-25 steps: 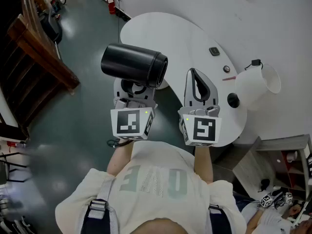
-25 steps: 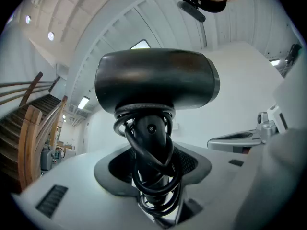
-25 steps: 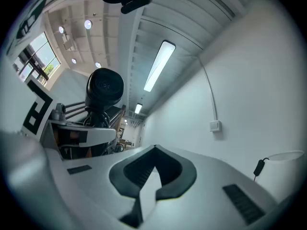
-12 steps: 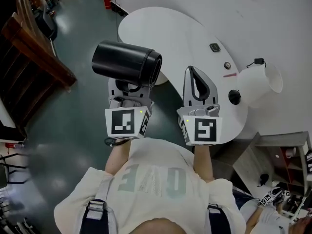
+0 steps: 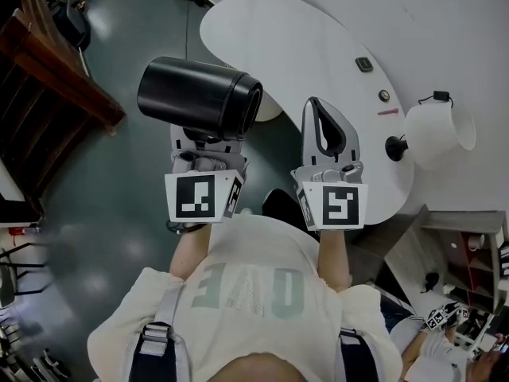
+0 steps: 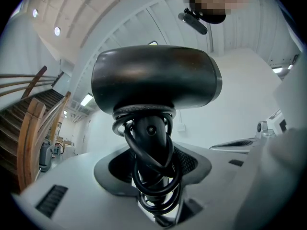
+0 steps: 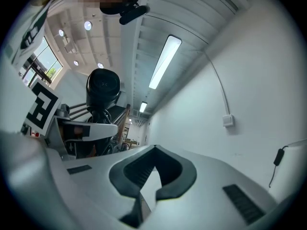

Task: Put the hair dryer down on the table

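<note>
A black hair dryer (image 5: 199,98) stands with its barrel sideways above my left gripper (image 5: 208,138), over the green floor to the left of the white table (image 5: 302,46). The left gripper view has the hair dryer (image 6: 153,78) close up. Its handle, wound round with black cord (image 6: 152,176), sits between the pads, and my left gripper (image 6: 152,169) is shut on it. My right gripper (image 5: 322,106) hangs over the table's near edge, shut with nothing in it. In the right gripper view the tips of my right gripper (image 7: 153,150) meet, and the hair dryer (image 7: 102,87) shows to the left.
On the table lie a small dark device (image 5: 364,64) and a round button (image 5: 384,95). A white cone-shaped lamp (image 5: 433,134) stands at its right end. Dark wooden stairs (image 5: 56,78) rise at the left, and a shelf unit (image 5: 469,253) stands at the lower right.
The left gripper and hair dryer have drifted left and slightly up in the head view. The table and lamp have slid right. The right gripper has barely moved.
</note>
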A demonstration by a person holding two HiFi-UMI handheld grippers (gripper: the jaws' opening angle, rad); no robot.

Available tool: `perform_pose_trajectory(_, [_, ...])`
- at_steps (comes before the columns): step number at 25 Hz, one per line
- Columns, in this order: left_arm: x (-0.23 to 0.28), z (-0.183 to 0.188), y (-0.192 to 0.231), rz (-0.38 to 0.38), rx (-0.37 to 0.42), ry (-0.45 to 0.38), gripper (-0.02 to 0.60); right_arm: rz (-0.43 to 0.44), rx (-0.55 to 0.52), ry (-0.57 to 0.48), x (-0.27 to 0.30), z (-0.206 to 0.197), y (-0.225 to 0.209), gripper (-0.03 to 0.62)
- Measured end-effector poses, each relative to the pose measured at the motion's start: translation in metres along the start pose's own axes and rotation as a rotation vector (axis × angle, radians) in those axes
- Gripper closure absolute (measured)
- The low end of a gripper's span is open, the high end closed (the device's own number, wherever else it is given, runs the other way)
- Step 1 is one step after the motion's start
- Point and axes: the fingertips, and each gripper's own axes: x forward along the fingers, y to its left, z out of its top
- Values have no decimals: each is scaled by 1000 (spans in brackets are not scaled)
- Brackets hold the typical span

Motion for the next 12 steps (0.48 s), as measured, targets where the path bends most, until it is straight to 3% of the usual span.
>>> perform_pose_trajectory(5, [22, -10, 15, 5, 7, 11, 365, 13, 18, -12, 22, 0, -12, 589])
perform_pose_trajectory(12, [91, -29, 28, -25, -21, 1, 365, -6, 17, -87, 85, -1, -54, 589])
